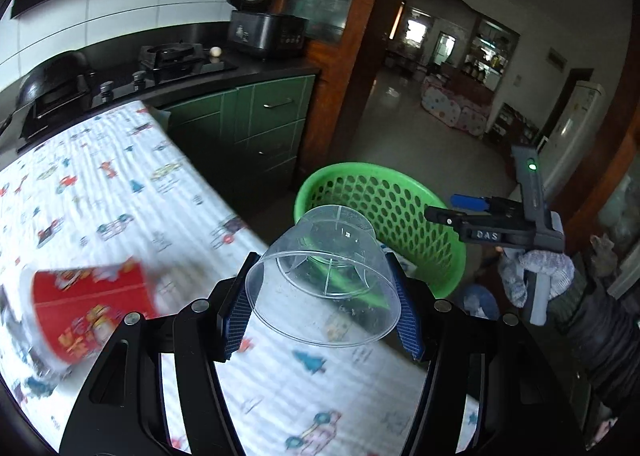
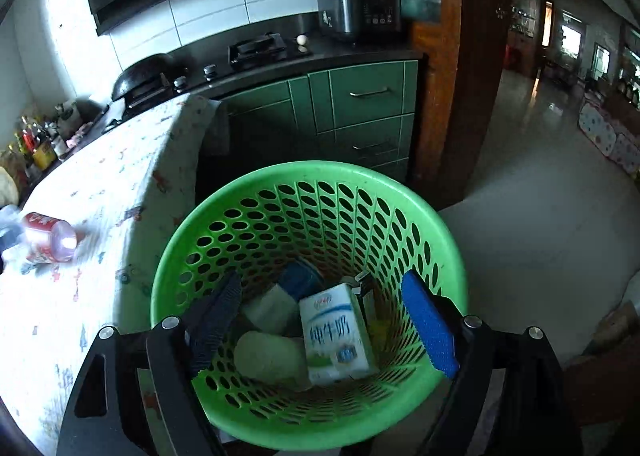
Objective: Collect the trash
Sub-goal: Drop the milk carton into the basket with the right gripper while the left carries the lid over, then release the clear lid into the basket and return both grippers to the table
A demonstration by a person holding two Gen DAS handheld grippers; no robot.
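Note:
My left gripper (image 1: 324,308) is shut on a clear plastic cup (image 1: 324,276), held on its side above the table edge, with the green perforated basket (image 1: 436,212) just beyond it. A red paper cup (image 1: 92,304) lies on its side on the patterned tablecloth to the left; it also shows in the right wrist view (image 2: 48,240). My right gripper (image 2: 324,320) is open and empty over the green basket (image 2: 400,192), which holds a white milk carton (image 2: 334,336), a pale lump (image 2: 268,356) and other trash. The right gripper also shows in the left wrist view (image 1: 452,208).
The table with a printed cloth (image 1: 120,184) runs along the left. Behind it are a black counter with a gas stove (image 1: 176,56), a rice cooker (image 1: 264,32) and green cabinets (image 1: 272,116). A wooden door frame (image 1: 360,68) opens onto a shiny floor.

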